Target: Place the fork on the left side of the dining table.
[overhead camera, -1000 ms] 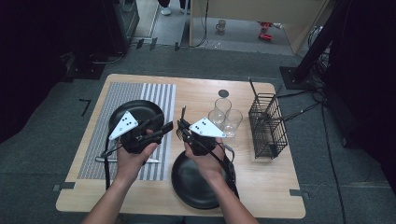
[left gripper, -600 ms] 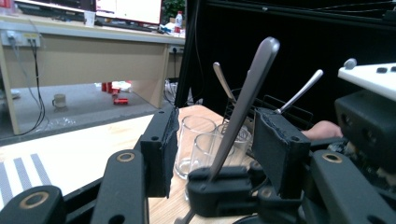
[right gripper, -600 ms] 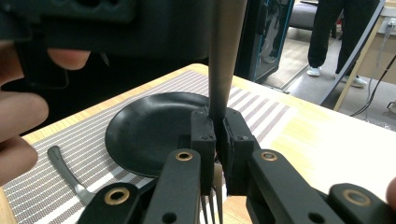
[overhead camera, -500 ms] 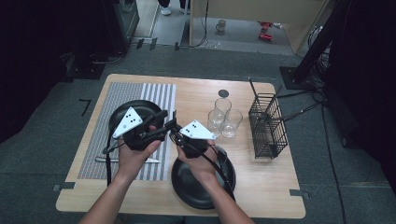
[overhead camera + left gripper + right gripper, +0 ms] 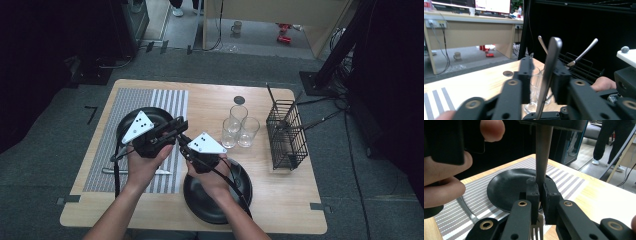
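The wooden table (image 5: pixel 210 102) bears a striped mat (image 5: pixel 170 100) at its left. Right of the mat stand three glasses (image 5: pixel 239 131), a dark disc (image 5: pixel 239 100) and, farthest out, a wire basket (image 5: pixel 286 135). A black plate (image 5: pixel 240 195) lies right of the mat's near end.

Fork (image 5: pixel 541 167) tines cut off at the right gripper view's bottom edge, handle top hidden behind the left claw (image 5: pixel 549 123), knife (image 5: pixel 132 171) partly covered by a hand (image 5: pixel 142 167)
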Motion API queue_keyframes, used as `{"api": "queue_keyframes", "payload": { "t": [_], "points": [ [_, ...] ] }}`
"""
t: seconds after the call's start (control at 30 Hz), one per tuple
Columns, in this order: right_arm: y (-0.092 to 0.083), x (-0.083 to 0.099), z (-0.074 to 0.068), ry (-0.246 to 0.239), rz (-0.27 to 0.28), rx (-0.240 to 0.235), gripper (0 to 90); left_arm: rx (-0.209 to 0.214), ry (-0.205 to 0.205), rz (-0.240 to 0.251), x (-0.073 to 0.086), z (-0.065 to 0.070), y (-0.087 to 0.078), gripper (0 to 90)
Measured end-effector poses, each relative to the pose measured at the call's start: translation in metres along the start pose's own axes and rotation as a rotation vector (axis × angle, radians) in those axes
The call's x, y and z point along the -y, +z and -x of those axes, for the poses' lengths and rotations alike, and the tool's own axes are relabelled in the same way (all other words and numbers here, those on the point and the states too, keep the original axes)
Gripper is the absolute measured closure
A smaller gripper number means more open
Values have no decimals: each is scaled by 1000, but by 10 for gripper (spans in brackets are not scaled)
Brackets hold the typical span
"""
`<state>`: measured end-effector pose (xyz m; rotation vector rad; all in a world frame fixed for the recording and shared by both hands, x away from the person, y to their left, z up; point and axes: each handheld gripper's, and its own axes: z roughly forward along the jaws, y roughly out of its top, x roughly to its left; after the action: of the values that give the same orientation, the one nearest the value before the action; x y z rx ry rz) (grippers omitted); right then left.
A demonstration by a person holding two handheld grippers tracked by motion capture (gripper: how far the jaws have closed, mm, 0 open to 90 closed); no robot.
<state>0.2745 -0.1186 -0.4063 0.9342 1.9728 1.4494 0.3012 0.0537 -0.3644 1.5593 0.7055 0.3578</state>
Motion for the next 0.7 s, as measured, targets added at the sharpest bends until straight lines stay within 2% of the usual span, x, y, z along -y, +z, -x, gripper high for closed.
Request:
{"api": "queue_keyframes", "payload": {
  "t": [0.1,0.3,0.4,0.5,0.6,0.7],
  "points": [
    [0,2,-1,-12,-8,-6,857,-12,2,-13,0,-2,-1,868],
    [-6,7,0,-17,2,-19,840,56,-31,-36,1,-6,-1,882],
    [-12,11,4,-2,-1,-61,738,48,-27,-36,0,-7,0,882],
    [-21,15,10,14,-9,-83,646,38,-29,-33,-2,-11,-1,883],
    [-31,20,18,25,-22,-82,500,21,-28,-32,-4,-16,-1,882],
    [-44,27,25,50,-40,-78,420,17,-39,-26,-5,-20,-1,882]
  ]
}}
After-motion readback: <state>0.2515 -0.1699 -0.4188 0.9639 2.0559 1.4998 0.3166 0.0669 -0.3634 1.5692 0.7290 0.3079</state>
